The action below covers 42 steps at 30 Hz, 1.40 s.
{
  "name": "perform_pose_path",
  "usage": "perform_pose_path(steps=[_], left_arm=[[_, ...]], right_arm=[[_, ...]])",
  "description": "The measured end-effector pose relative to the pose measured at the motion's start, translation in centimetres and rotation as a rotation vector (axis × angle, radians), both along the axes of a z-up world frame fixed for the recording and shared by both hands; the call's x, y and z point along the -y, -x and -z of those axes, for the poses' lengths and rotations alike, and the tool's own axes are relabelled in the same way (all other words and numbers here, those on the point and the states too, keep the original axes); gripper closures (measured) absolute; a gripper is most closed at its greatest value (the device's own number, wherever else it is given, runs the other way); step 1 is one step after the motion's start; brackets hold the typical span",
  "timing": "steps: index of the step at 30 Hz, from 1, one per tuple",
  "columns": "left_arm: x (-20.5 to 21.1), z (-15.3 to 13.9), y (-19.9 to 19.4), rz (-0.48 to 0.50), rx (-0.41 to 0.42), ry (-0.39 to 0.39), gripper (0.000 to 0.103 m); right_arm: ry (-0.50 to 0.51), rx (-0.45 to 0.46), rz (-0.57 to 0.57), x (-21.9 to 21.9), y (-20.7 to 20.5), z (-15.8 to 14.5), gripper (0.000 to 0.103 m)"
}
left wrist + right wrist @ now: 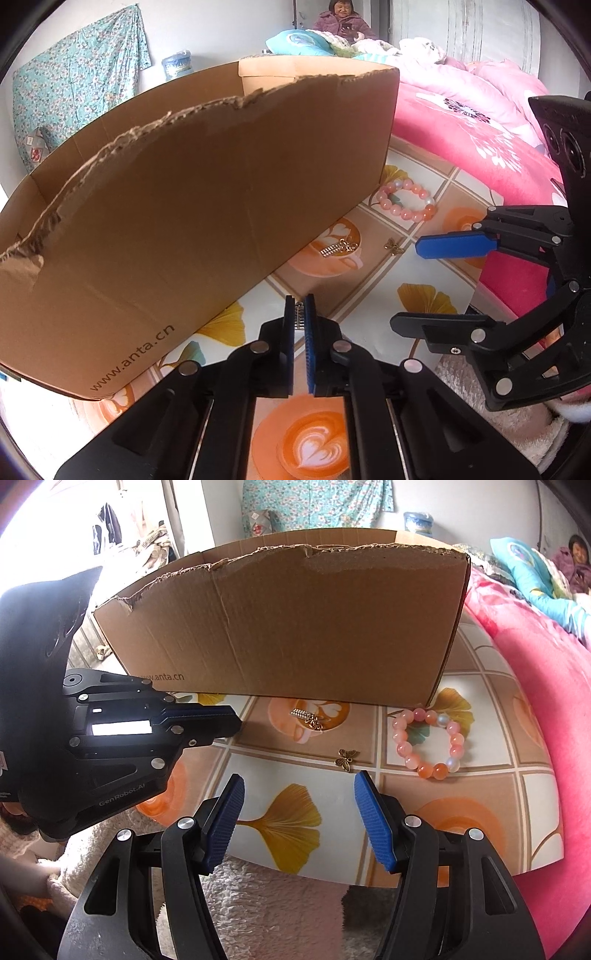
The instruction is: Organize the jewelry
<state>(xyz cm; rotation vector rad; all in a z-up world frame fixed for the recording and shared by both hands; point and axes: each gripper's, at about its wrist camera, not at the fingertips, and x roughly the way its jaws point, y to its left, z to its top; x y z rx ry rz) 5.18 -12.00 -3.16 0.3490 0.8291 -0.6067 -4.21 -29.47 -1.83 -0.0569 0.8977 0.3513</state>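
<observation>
Two grippers hang tilted downward over a tabletop patterned with leaves and coffee cups. The left gripper is closed, its jaws pressed together on a small metallic piece that shows only as a sliver between the pads; what kind of piece it is cannot be told. The right gripper stands roughly half open with nothing between its jaws, hovering near the front edge of the tabletop.

Three pieces of jewelry lie loose ahead of the right gripper: one pink beaded bracelet ahead and to its right, one small bronze butterfly charm just ahead of its fingertips, and one gold hair clip farther ahead, to the left. One torn cardboard box stands open behind them, beyond both grippers.
</observation>
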Motion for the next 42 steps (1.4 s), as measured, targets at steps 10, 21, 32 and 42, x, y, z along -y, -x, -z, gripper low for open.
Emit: perform_pose_path(steps=[10,21,32,42], left_arm=[[-2.0,-0.7,1.1,-0.062,0.014,0.015,0.099],[-3.8,-0.6,0.8,-0.103,0.005,0.050,0.099],[-4.2,-0.1,0.9,-0.095,0.002,0.070,0.099],[-5.0,-0.1,0.7,-0.112,-0.004,0.101,0.099]], right_arm=[[-0.011,0.024,-0.009,-0.2,-0.4,-1.3,0.047],[0.035,0.015,0.013,-1.4,-4.6,-1.5,0.068],[0.069,-0.049,0.002,-2.5,-7.5,-0.6,0.084],[-0.003,-0.090,-0.014,-4.6,-6.1,-1.6,0.103]])
